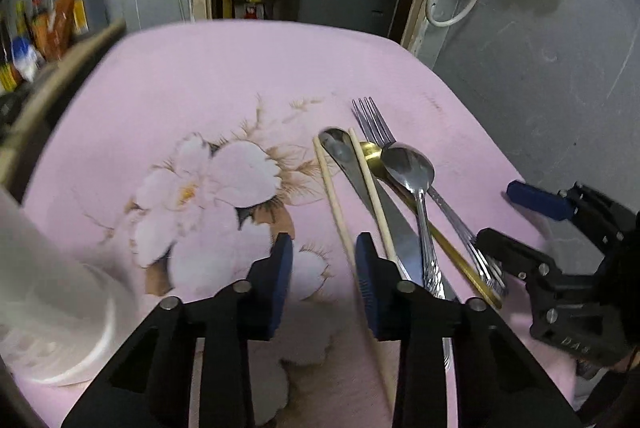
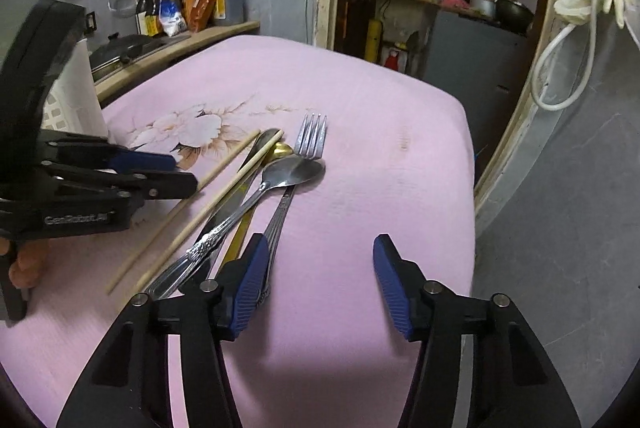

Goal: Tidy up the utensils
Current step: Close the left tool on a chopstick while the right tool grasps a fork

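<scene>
On the pink flowered cloth (image 1: 200, 76) lie a fork (image 1: 374, 120), a silver spoon (image 1: 408, 164), a gold spoon (image 1: 370, 152), a knife (image 1: 340, 144) and two wooden chopsticks (image 1: 330, 184) in a loose bundle. My left gripper (image 1: 323, 248) hangs open over their near ends, one chopstick passing between its fingers close to the right one, untouched. My right gripper (image 2: 320, 248) is open over bare cloth, its left finger (image 2: 252, 276) beside the fork's handle (image 2: 280, 220). The right gripper (image 1: 496, 212) also shows in the left wrist view.
A white perforated holder (image 2: 76, 96) stands at the table's left, behind the left gripper (image 2: 186, 172). Bottles (image 2: 188, 0) line a counter beyond. The table's right edge (image 2: 468, 168) drops off beside a grey wall with a hanging white cable (image 2: 576, 48).
</scene>
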Action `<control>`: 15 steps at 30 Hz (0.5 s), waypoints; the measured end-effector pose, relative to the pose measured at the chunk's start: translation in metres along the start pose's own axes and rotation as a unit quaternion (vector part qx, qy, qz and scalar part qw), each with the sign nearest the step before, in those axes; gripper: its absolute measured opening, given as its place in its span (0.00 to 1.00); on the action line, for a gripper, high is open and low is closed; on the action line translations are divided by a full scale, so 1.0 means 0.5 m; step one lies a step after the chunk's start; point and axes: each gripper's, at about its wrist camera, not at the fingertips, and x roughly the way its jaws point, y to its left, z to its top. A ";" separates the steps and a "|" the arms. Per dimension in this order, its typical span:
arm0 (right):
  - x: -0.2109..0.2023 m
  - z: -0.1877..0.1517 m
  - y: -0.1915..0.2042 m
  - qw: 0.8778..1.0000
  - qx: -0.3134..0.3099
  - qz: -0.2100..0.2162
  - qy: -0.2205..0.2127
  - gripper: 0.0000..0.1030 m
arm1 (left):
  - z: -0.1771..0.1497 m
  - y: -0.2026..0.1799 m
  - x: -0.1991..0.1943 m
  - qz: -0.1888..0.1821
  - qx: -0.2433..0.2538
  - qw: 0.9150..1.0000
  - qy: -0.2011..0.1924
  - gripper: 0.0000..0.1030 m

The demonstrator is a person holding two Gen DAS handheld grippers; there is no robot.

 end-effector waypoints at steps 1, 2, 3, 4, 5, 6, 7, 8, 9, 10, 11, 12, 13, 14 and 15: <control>0.003 0.004 -0.001 1.000 0.000 0.002 0.003 0.48 | 0.002 0.003 0.004 -0.005 -0.006 1.000 0.002 0.25; 0.007 0.008 -0.001 1.000 0.001 0.006 0.006 0.47 | 0.005 0.005 0.008 -0.008 -0.010 1.000 0.003 0.23; 0.010 0.013 -0.001 1.000 0.002 0.008 0.009 0.45 | 0.007 0.006 0.008 -0.009 -0.010 1.000 0.004 0.22; 0.014 0.016 -0.002 1.000 0.003 0.011 0.011 0.45 | 0.009 0.007 0.009 -0.008 -0.009 1.000 0.005 0.21; 0.018 0.021 -0.002 1.000 0.004 0.015 0.015 0.44 | 0.010 0.009 0.009 -0.008 -0.009 1.000 0.005 0.21; 0.022 0.025 -0.001 1.000 0.005 0.019 0.018 0.44 | 0.013 0.012 0.007 -0.008 -0.011 1.000 0.005 0.19; 0.025 0.028 0.000 1.000 0.005 0.021 0.022 0.43 | 0.014 0.015 0.005 -0.009 -0.014 1.000 0.005 0.18; 0.029 0.032 0.001 0.999 0.004 0.024 0.027 0.43 | 0.016 0.017 0.005 -0.010 -0.017 1.000 0.006 0.16; 0.035 0.034 0.004 0.999 0.003 0.023 0.033 0.43 | 0.019 0.019 0.006 -0.009 -0.021 1.000 0.006 0.12; 0.039 0.036 0.006 0.999 0.001 0.022 0.038 0.43 | 0.019 0.025 0.005 -0.008 -0.026 1.000 0.007 0.11; 0.042 0.037 0.007 0.999 -0.001 0.020 0.041 0.43 | 0.019 0.027 0.005 -0.006 -0.029 1.000 0.007 0.08; 0.044 0.039 0.008 0.999 -0.003 0.018 0.043 0.43 | 0.020 0.023 0.006 -0.004 -0.031 0.999 0.007 0.05; 0.045 0.041 0.010 0.999 -0.005 0.015 0.046 0.41 | 0.019 0.026 0.005 -0.002 -0.033 0.999 0.007 0.05; 0.047 0.043 0.011 0.999 -0.007 0.012 0.049 0.39 | 0.019 0.027 0.003 -0.001 -0.034 0.999 0.006 0.04; 0.049 0.044 0.014 0.999 -0.008 0.011 0.050 0.33 | 0.018 0.027 0.001 0.000 -0.035 0.999 0.005 0.03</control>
